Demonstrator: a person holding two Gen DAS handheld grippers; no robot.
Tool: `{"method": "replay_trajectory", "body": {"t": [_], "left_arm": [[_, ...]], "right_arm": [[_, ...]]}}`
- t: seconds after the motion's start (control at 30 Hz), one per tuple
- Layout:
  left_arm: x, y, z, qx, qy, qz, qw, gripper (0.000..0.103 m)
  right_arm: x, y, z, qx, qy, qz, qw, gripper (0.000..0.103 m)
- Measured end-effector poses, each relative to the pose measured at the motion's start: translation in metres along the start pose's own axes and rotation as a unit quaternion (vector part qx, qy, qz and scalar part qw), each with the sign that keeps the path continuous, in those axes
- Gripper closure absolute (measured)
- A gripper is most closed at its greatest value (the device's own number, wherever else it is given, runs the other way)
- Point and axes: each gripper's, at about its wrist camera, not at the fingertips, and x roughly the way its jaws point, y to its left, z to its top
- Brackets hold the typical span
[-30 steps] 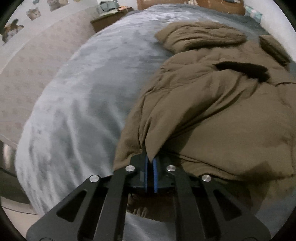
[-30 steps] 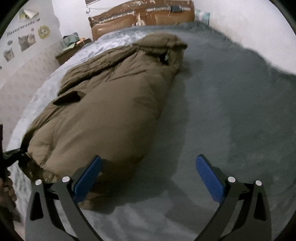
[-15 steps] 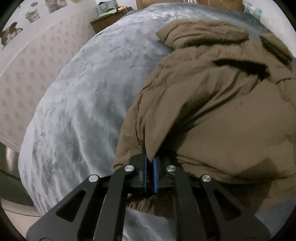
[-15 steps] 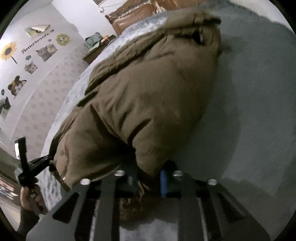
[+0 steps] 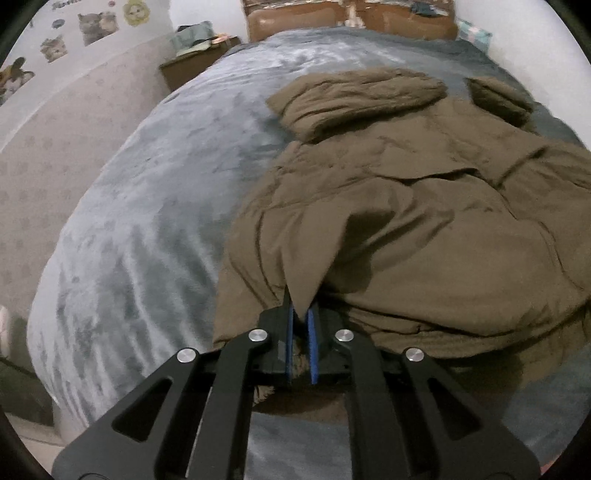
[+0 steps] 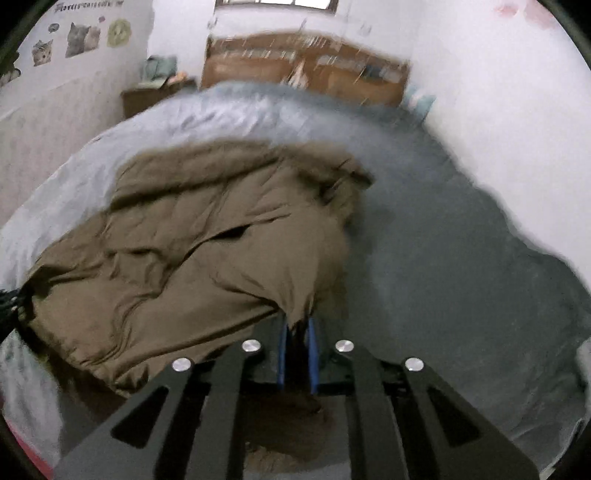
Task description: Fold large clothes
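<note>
A large olive-brown padded coat (image 5: 406, 221) lies on a grey-blue bed (image 5: 166, 206), its hood end toward the headboard. My left gripper (image 5: 300, 317) is shut on the coat's near hem at its left corner, and the cloth peaks up from the pads. My right gripper (image 6: 297, 328) is shut on the coat (image 6: 192, 251) at its near right corner, lifting a peak of cloth. The left gripper's black frame (image 6: 11, 302) shows at the left edge of the right wrist view. The hem hangs below both grippers.
A wooden headboard (image 5: 351, 18) stands at the far end. A dark nightstand (image 5: 192, 62) with cloth on it stands at the far left. Walls with animal stickers (image 5: 92, 26) run along the left. A white wall (image 6: 498, 129) borders the bed's right side.
My right gripper went from open above the bed to shut on the coat's near right corner and lifted it. Both grippers have risen, raising the hem.
</note>
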Motion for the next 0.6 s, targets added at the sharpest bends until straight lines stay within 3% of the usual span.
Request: {"method": "replay_trajectory", "body": {"t": [0.03, 0.07, 0.1, 0.17, 0.23, 0.3, 0.37, 0.47, 0.6], "left_arm": [[0.006, 0.008, -0.001, -0.005, 0.008, 0.001, 1.0000, 0.095], [0.015, 0.017, -0.004, -0.011, 0.021, -0.001, 0.9997, 0.092], [0.017, 0.023, -0.007, -0.012, 0.026, -0.003, 0.9996, 0.086], [0.022, 0.029, -0.013, -0.005, 0.025, -0.006, 0.9997, 0.075], [0.015, 0.035, -0.021, 0.005, 0.013, -0.004, 0.9999, 0.063], [0.009, 0.040, -0.023, 0.011, -0.006, 0.004, 0.9999, 0.030], [-0.012, 0.044, -0.033, 0.005, -0.028, 0.004, 0.9996, 0.015], [-0.024, 0.054, -0.032, -0.013, -0.042, -0.012, 0.9990, 0.005], [-0.008, 0.052, -0.015, -0.031, -0.032, -0.017, 0.9988, 0.004]], "right_arm": [[0.007, -0.003, -0.003, 0.008, 0.009, 0.019, 1.000, 0.084], [0.010, -0.007, -0.009, 0.026, 0.020, 0.045, 0.998, 0.070], [0.009, -0.012, -0.015, 0.038, 0.021, 0.053, 0.998, 0.047], [0.004, -0.025, -0.028, 0.063, 0.017, 0.060, 0.996, 0.030], [0.005, -0.040, -0.039, 0.089, 0.019, 0.064, 0.994, 0.030], [0.013, -0.061, -0.054, 0.130, 0.032, 0.072, 0.988, 0.030], [0.034, -0.075, -0.064, 0.163, 0.051, 0.082, 0.982, 0.030], [0.071, -0.085, -0.086, 0.202, 0.090, 0.114, 0.969, 0.029], [0.102, -0.076, -0.101, 0.193, 0.118, 0.106, 0.968, 0.026]]}}
